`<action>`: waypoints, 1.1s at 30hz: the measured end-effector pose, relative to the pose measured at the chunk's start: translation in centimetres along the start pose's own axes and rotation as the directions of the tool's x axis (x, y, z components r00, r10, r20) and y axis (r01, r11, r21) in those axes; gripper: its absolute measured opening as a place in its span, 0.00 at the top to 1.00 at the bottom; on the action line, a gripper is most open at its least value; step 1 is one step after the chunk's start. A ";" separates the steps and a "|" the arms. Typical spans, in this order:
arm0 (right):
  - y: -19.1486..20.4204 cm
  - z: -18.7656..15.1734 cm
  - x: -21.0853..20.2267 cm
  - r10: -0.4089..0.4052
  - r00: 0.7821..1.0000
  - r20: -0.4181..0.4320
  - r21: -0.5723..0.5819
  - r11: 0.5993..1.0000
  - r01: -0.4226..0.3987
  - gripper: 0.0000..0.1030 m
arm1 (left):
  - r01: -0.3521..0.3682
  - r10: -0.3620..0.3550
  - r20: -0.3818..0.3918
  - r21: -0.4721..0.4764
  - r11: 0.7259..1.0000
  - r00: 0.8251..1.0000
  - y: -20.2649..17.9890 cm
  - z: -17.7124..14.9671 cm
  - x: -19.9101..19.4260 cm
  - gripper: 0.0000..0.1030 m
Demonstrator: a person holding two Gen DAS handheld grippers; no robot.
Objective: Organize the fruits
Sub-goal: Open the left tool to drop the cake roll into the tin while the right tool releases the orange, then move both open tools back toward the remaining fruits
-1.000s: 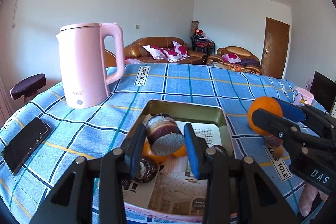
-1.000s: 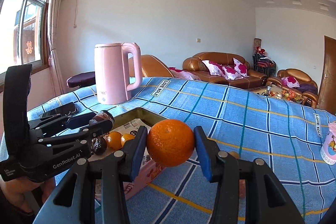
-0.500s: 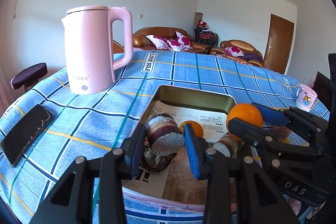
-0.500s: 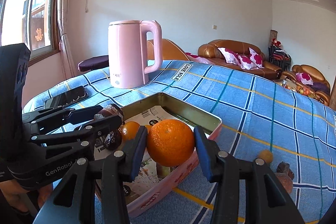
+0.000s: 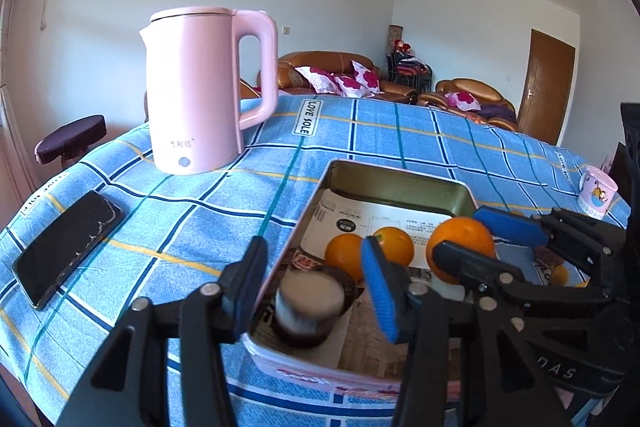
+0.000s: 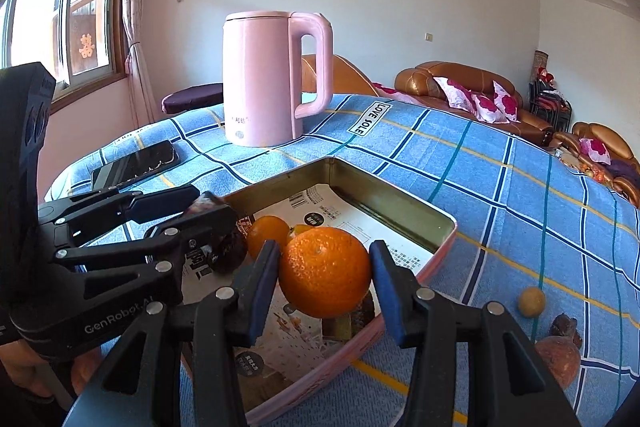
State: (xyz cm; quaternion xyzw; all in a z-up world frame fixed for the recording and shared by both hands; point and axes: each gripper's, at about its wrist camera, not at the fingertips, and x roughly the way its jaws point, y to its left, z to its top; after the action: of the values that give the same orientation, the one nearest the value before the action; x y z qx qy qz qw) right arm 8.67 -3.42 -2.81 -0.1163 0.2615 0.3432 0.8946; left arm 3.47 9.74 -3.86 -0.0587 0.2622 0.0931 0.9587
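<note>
Kettle (image 5: 204,91): standing on the tablecloth (image 5: 392,131), behind the tin (image 5: 394,183), to its left.
Phone (image 5: 66,247): lying left of the tin.
Small oranges (image 5: 345,254): sitting inside the tin.
Mug (image 5: 597,195): standing far right.

left gripper (image 5: 312,283) just opened, dark fruit (image 5: 306,311) dropped into tin (image 5: 400,181)

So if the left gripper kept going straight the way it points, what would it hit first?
Probably the dark round fruit lying just beyond the open left gripper, inside the tin tray. It is blurred, so depth is uncertain; two small oranges sit behind it.
</note>
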 end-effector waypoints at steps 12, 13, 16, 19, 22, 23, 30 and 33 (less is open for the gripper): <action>-2.3 -1.4 -3.6 -0.073 0.996 0.055 0.047 0.996 0.070 0.40 | -0.012 0.013 0.060 -0.016 1.000 0.998 0.1 0.3 -1.6 0.17; -2.9 -1.8 -4.2 -0.086 0.995 0.053 0.059 0.995 0.083 0.40 | -0.010 0.011 0.064 -0.021 1.000 0.998 0.1 0.4 -1.7 0.16; -5.5 -3.1 -6.1 -0.148 0.988 0.034 0.108 0.984 0.143 0.40 | 0.000 0.001 0.071 -0.020 1.000 0.997 -0.4 0.5 -1.9 0.16; -8.5 -4.5 -7.9 -0.222 0.975 0.005 0.176 0.960 0.218 0.39 | 0.018 -0.018 0.076 -0.001 1.000 0.997 -1.6 0.6 -2.1 0.12; -11.1 -5.6 -9.2 -0.288 0.957 -0.027 0.220 0.932 0.286 0.39 | 0.035 -0.037 0.086 0.025 0.999 0.996 -3.1 0.5 -2.3 0.08; -11.8 -5.9 -9.5 -0.305 0.952 -0.037 0.233 0.924 0.305 0.39 | 0.045 -0.048 0.087 0.035 0.998 0.995 -3.7 0.6 -2.4 0.08; -12.8 -5.9 -8.2 -0.318 0.943 -0.097 0.245 0.911 0.332 0.39 | 0.081 -0.092 0.101 0.110 0.991 0.991 -7.4 1.2 -2.3 0.05; -12.5 -5.7 -7.2 -0.316 0.940 -0.131 0.236 0.911 0.339 0.39 | 0.099 -0.110 0.087 0.116 0.988 0.990 -8.2 1.6 -1.7 0.04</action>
State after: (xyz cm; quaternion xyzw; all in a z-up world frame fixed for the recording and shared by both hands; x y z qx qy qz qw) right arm 10.34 -18.81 -3.26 -0.0577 0.3204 0.1463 0.9342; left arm 4.48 1.71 -1.10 -0.0142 0.2185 0.0304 0.9752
